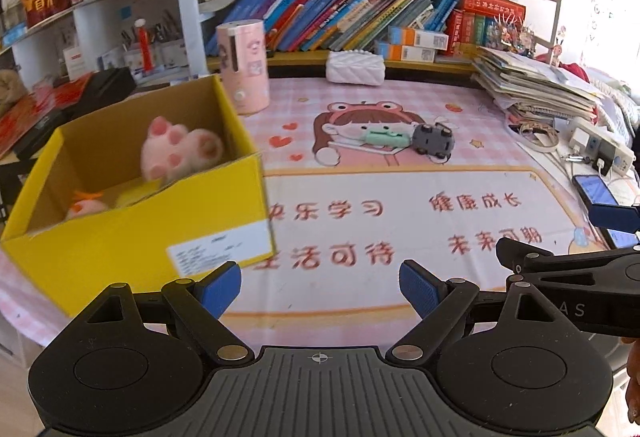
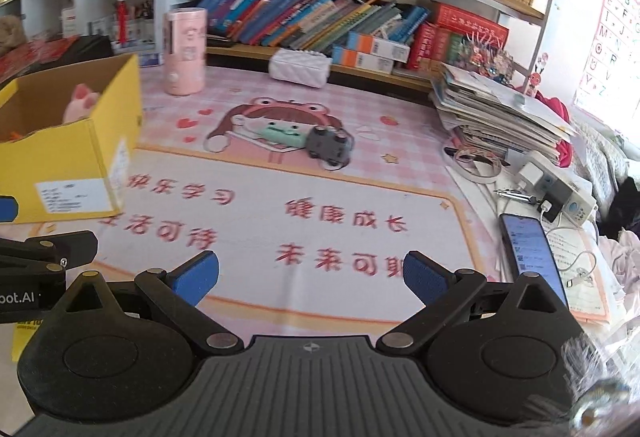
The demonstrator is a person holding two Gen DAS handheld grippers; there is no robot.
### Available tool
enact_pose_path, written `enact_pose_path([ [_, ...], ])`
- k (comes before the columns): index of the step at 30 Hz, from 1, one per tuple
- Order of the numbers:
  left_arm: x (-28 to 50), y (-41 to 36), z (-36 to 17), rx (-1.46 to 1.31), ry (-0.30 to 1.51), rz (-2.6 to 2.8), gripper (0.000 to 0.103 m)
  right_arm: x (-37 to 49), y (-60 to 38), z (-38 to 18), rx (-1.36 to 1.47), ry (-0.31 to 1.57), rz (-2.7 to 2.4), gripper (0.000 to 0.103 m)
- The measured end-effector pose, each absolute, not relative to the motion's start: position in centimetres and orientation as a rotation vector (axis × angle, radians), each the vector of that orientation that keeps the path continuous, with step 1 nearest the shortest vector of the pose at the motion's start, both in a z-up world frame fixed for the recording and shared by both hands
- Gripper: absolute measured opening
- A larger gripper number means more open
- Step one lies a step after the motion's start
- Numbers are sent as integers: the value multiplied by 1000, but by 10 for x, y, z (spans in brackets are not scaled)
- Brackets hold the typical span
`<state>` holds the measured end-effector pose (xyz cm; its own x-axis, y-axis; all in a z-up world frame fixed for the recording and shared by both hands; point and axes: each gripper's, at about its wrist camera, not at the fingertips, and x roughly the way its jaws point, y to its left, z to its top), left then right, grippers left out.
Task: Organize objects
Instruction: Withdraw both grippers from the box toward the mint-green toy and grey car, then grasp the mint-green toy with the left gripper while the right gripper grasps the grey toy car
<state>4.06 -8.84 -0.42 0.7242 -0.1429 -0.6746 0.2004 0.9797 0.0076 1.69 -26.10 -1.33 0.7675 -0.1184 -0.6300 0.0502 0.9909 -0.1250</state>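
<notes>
Black hand-held gripper [image 1: 320,289] bodies, blue ribbed pads [image 1: 420,287], silver rivets, ridged grey base.

1. Pink cartoon mat [image 1: 400,221], spread over the worktop.
2. Pink cylinder [image 1: 244,65], stood upright at the mat's rear.
3. Leaning books [image 1: 340,17], shelved behind.
4. Paper stack [image 2: 500,117], piled at right.
5. Phone [image 2: 528,249], laid screen-up.

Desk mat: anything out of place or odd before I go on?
Yes. The gray toy car lies upside down, wheels up, mid-mat, touching a green toy. Both are still outside the yellow box, which already holds a pink paw plush. Left gripper and right gripper are open and empty.
</notes>
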Motion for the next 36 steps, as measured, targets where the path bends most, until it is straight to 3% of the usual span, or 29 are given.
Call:
enact_pose_path([
  [21,132,-151,-13,8,757,-38,88,143,-336,-18,-104,700,46,99],
  [25,144,-158,-15,10,775,-7,88,167,-344,-25,-102,700,91,96],
  [29,158,-167,-18,21,786,11,88,193,-353,-33,-84,712,128,86],
  [36,175,-180,-22,59,805,16,88,238,-362,-52,-86,743,184,82],
])
